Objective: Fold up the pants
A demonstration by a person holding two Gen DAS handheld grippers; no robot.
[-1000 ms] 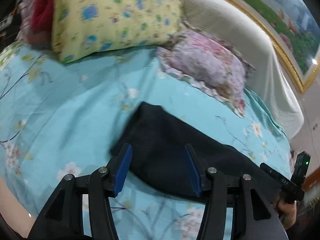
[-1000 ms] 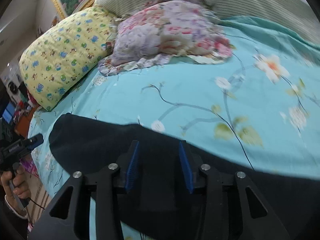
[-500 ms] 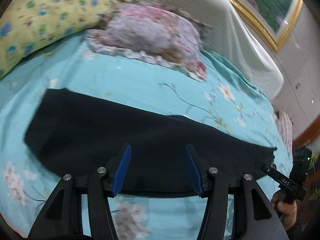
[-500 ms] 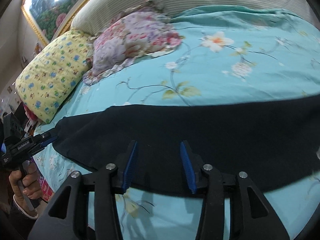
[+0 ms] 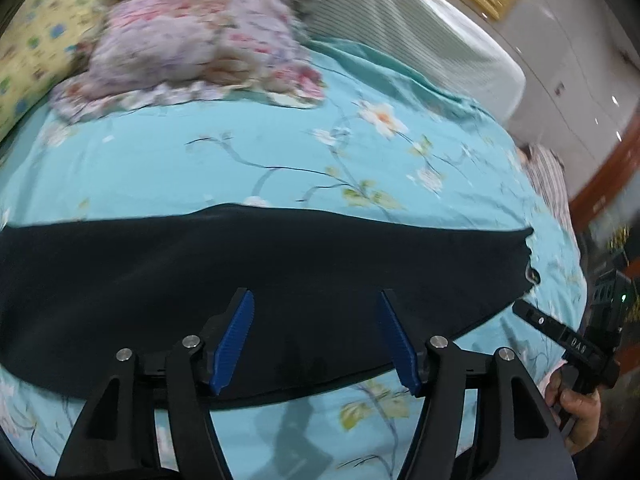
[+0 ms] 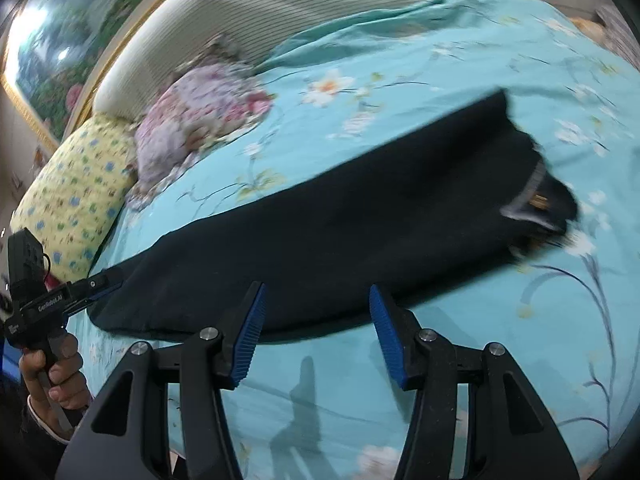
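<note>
Lying flat across the turquoise floral bedspread [image 5: 248, 152] — black pants [image 5: 280, 264], stretched out in a long band. Showing the waistband end with its label only in the right wrist view [image 6: 536, 196]; appearing as a plain dark edge from the left. Hovering just above the near hem, the left gripper [image 5: 316, 336], jaws opening and gripping nothing. Hanging over the cloth's near edge, the right gripper [image 6: 316, 328] — also opening, empty. Resting beyond: a floral pillow [image 5: 192, 44] and a yellow pillow [image 6: 72, 196].

matt dark cloth pants [image 5: 280, 264], ribbed fingers [image 5: 236, 332]
</note>
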